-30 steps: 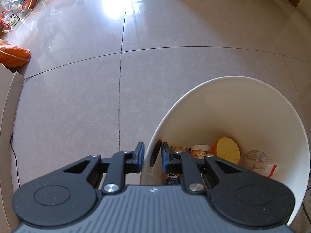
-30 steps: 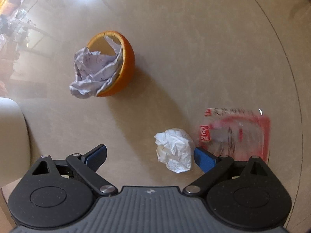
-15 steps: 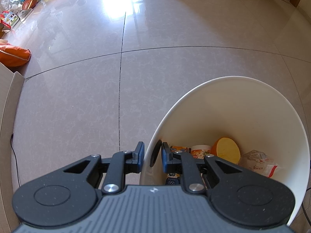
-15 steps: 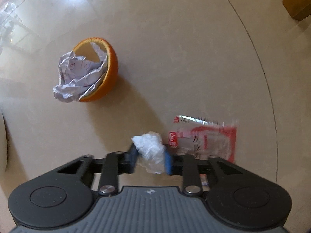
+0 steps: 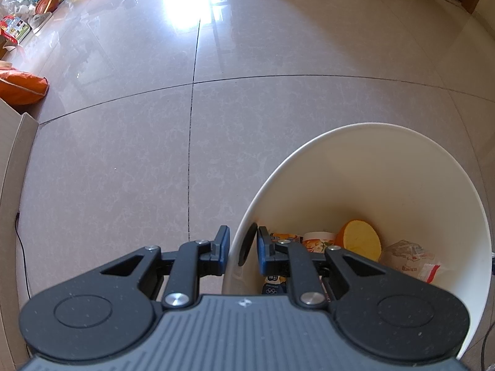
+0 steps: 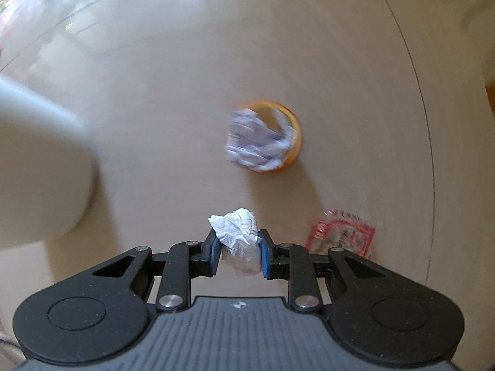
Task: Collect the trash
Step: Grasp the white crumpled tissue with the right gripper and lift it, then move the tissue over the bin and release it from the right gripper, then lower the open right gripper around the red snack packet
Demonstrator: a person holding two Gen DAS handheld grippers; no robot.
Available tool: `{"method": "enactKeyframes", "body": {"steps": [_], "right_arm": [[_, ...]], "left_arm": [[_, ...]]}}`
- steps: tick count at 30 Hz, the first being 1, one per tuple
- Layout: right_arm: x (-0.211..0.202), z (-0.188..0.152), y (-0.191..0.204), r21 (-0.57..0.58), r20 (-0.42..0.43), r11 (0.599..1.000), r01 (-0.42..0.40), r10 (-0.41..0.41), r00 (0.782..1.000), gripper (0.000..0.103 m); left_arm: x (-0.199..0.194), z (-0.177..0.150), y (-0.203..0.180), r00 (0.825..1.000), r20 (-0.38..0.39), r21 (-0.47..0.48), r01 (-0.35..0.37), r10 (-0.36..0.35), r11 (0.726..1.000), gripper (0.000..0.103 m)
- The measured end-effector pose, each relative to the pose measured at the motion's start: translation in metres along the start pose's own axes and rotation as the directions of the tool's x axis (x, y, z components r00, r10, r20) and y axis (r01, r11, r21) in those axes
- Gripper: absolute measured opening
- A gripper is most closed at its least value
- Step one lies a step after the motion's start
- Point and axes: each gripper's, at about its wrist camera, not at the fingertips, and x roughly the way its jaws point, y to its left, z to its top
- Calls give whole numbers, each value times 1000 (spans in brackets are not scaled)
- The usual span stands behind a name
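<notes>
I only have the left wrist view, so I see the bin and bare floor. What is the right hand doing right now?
Observer: The right tongs are shut on a crumpled white tissue, lifted off the floor.
Operator: Any trash left down there?
Observer: Yes, an orange peel half with crumpled paper stuffed in it.
Operator: Anything else?
Observer: A red and clear wrapper lies flat on the floor, to the right of the tissue in that view.
</notes>
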Motion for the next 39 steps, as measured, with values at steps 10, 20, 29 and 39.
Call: {"method": "enactKeyframes", "body": {"steps": [10, 20, 29, 39], "right_arm": [[-122, 8, 103, -342, 141, 937, -69, 123, 982, 30], [-179, 17, 199, -548, 197, 816, -183, 338, 920, 31], [-168, 17, 217, -593, 206, 789, -163, 345, 916, 73], [-173, 22, 159, -428, 282, 892, -144, 283, 917, 84]], "left_arm": [[0, 1, 1, 1000, -3, 1, 5, -5, 1000, 16], [1, 1, 2, 1000, -1, 1, 8, -8, 1000, 16], [1, -1, 2, 1000, 2, 4, 9, -10, 1000, 16], [1, -2, 2, 1000, 4, 19, 18, -18, 1000, 16]]}}
